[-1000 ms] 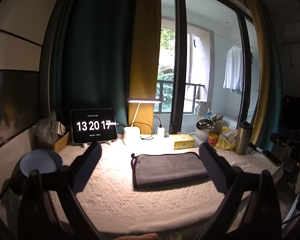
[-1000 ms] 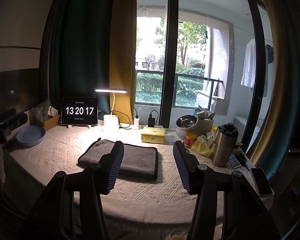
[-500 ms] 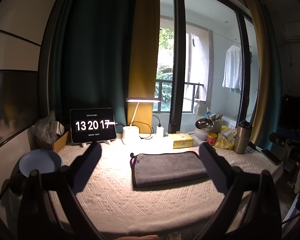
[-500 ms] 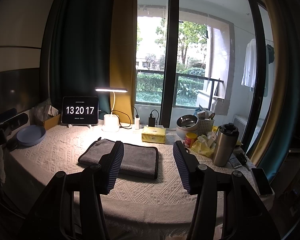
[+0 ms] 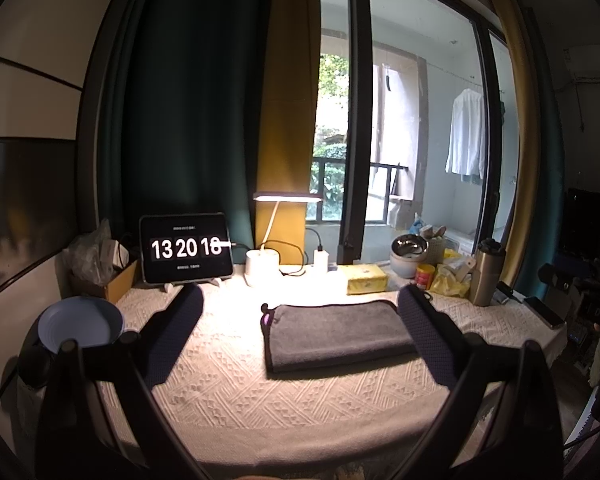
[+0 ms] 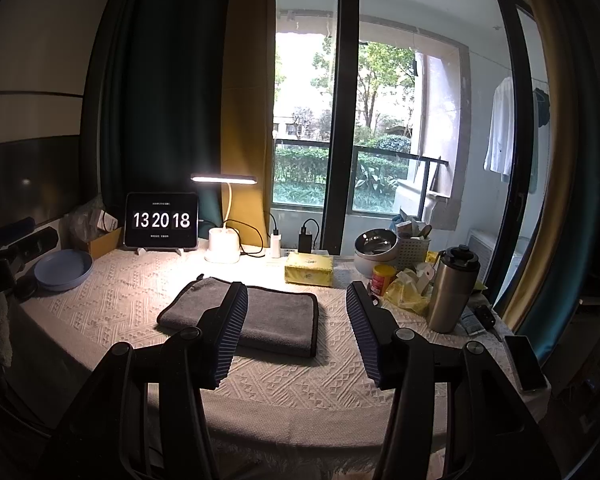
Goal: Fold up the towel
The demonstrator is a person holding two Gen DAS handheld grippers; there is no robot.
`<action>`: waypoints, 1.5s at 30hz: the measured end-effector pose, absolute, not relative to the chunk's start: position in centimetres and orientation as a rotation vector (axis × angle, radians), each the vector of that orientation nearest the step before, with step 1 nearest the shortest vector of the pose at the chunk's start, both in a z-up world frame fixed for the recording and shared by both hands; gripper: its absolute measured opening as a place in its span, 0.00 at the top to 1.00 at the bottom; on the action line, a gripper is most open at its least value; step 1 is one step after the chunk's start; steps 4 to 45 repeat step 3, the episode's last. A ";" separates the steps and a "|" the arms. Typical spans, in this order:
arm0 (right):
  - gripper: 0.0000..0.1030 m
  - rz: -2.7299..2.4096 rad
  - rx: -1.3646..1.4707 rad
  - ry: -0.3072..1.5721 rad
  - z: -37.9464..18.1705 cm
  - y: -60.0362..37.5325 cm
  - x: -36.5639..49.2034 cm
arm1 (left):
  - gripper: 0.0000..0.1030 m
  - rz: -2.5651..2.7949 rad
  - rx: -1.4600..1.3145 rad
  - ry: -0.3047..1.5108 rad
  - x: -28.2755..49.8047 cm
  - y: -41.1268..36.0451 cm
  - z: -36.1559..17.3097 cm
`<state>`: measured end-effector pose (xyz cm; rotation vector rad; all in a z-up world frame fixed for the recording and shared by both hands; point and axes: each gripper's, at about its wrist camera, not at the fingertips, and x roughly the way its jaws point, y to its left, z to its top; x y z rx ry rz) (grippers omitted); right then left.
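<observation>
A dark grey towel [image 5: 336,334] lies folded in a flat rectangle on the cream patterned tablecloth [image 5: 260,400], with a small hanging loop at its far left corner. It also shows in the right wrist view [image 6: 276,320]. My left gripper [image 5: 300,312] is open and empty, held above the table's front part, short of the towel. My right gripper [image 6: 296,308] is open and empty, held above the near edge of the towel. Neither gripper touches the towel.
At the back stand a tablet clock [image 5: 186,248], a lit desk lamp [image 5: 262,266] and a yellow tissue pack [image 5: 366,278]. A blue plate [image 5: 80,324] sits at the left. A steel bowl [image 6: 374,242], red can [image 6: 382,278], yellow bags and steel flask [image 6: 452,288] crowd the right. A phone [image 6: 526,362] lies at the right edge.
Both grippers stay open and nearly still. The towel has not moved. The clock has gone from 13 20 17 to 13 20 18.
</observation>
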<state>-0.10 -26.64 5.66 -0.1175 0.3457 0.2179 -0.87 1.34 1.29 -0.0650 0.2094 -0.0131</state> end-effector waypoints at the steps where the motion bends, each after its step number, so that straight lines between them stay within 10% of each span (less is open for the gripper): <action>1: 0.47 0.221 -0.113 0.349 5.5 -26.7 0.1 | 0.04 -0.014 -0.063 0.214 -0.7 1.3 1.1; 45: 0.47 0.227 -0.110 0.359 5.0 -26.6 0.5 | 0.04 -0.017 -0.059 0.231 -0.2 1.1 0.8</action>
